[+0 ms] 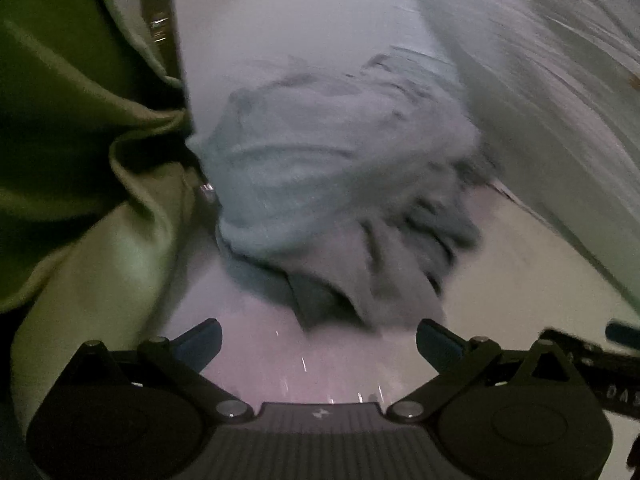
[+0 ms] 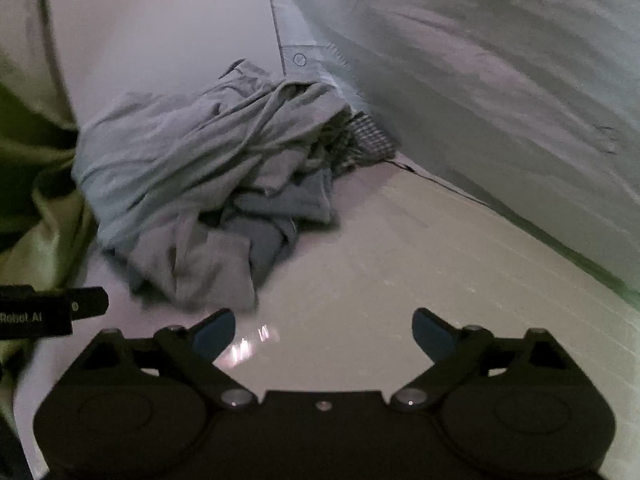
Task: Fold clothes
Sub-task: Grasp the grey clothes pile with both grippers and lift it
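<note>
A crumpled grey pile (image 2: 200, 184) was seen on the bench (image 2: 400, 280). The jaws of both the left gripper (image 1: 318, 340) and the right gripper (image 2: 323, 330) were held wide apart, nothing gripped.

White letters "Robot AI" stand on a black bar (image 2: 38, 312), left of the right gripper's left finger (image 2: 214, 332). In the left wrist view, pale letters "DA" show on a black arm (image 1: 612, 384) right of the right finger (image 1: 438, 340); the rest is cut off.
</note>
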A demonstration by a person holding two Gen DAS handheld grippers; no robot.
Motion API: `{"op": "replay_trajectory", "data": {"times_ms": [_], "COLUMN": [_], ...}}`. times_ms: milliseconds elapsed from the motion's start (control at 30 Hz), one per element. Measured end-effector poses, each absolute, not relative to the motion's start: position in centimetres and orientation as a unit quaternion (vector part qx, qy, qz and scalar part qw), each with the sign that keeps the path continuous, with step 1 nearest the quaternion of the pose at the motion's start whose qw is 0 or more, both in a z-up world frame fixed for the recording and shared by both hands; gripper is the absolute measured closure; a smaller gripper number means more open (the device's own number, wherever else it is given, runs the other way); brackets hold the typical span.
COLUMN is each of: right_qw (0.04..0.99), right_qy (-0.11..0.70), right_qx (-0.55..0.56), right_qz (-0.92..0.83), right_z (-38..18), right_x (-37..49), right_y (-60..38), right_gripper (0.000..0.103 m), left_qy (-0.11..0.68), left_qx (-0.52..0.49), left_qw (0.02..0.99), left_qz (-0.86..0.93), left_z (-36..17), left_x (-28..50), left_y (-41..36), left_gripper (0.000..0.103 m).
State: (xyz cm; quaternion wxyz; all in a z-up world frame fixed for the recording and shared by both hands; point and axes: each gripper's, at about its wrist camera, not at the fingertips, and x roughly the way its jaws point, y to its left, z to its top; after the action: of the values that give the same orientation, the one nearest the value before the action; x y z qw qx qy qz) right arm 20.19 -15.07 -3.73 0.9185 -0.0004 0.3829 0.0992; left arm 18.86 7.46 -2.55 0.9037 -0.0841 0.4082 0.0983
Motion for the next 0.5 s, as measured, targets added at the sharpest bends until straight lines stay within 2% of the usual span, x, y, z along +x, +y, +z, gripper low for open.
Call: {"op": "replay_trajectory", "data": {"times_ms": [67,267,333,367,500], "right_qw": [0.916,0.908,0.903,0.901,0.888], "right_qy": [0.388,0.383,0.377,0.374,0.380], "right_qx": [0.015,0.114,0.146,0.159,0.190], "right_qz": [0.105,0.128,0.143,0.150,0.176], "right_z": [-4.1,-4.4,-4.3,-4.3,-4.7], "right_x": [23.0,30.8,33.0,34.0,36.9], "right_y": [-14.3,-12.7,-11.7,-11.2,-8.8], "right_gripper": [0.018,0.028,0.029,0.031,0.033], "left_qy": [0.406,0.374,0.372,0.370,0.363], "left_qx": [-0.114,-0.203,-0.228,-0.242,-0.249], "left_qw": [0.899,0.893,0.888,0.885,0.885], "left_qz": [0.115,0.144,0.145,0.143,0.151], "left_z": [-2.6,-2.7,-3.1,-3.3,-3.7], "left_x": [21.5,26.7,27.9,28.3,28.9], "left_y": [9.1,13.6,14.7,15.2,15.3], "left_gripper": [0.010,0.019,0.024,0.031,0.041]}}
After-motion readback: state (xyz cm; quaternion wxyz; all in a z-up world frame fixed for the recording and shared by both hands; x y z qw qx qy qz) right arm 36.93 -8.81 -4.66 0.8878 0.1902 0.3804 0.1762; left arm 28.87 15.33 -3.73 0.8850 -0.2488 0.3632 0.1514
